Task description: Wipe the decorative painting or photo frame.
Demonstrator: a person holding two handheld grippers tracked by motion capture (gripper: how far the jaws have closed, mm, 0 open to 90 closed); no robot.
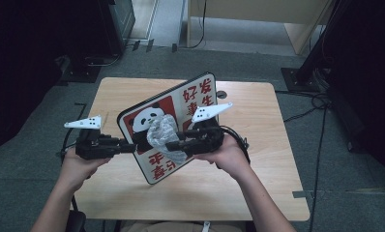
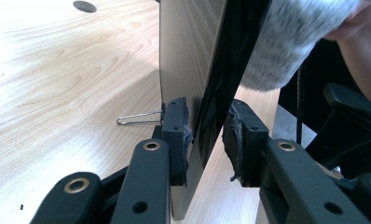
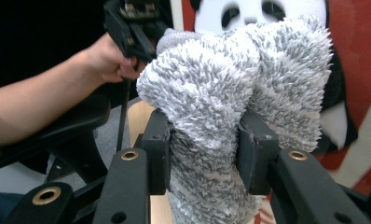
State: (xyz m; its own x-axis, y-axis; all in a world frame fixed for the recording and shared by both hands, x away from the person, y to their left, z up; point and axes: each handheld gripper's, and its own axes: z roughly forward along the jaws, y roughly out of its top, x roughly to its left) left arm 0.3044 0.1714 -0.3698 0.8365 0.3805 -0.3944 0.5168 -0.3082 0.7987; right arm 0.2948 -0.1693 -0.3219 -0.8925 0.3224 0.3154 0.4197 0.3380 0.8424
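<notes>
Above the middle of the desk (image 1: 258, 188), you hold the panda board (image 1: 167, 126) tilted up on its lower edge, its printed face toward you. Your left gripper (image 1: 132, 147) has the board's left edge between its fingers (image 2: 176, 135): the near pad lies against the wooden back, the far pad sits just off the dark front rim, so the bite looks narrow but not fully seated. Your right gripper (image 1: 173, 145) is clamped tight on a grey-white fluffy cloth (image 1: 164, 135), the pile bulging out over both fingers (image 3: 156, 149), and the wad rests against the panda's face.

Expect the board to behave as a stiff, flat panel, probably light for its spread, but with a glossy printed front that offers little friction. Held by one edge, it will want to swing or pivot under any sideways push from the cloth, so take it deep over the rim rather than by the tips, and keep the lower edge near the desk for support.

The cloth is soft, squashy and light; it will not slip from a firm pinch, though loose folds can drag. Gripping it at its bunched middle, as you do, gives a full pad for wiping.

A thin wire clip (image 2: 139, 119) lies on the desk behind the board.
</notes>
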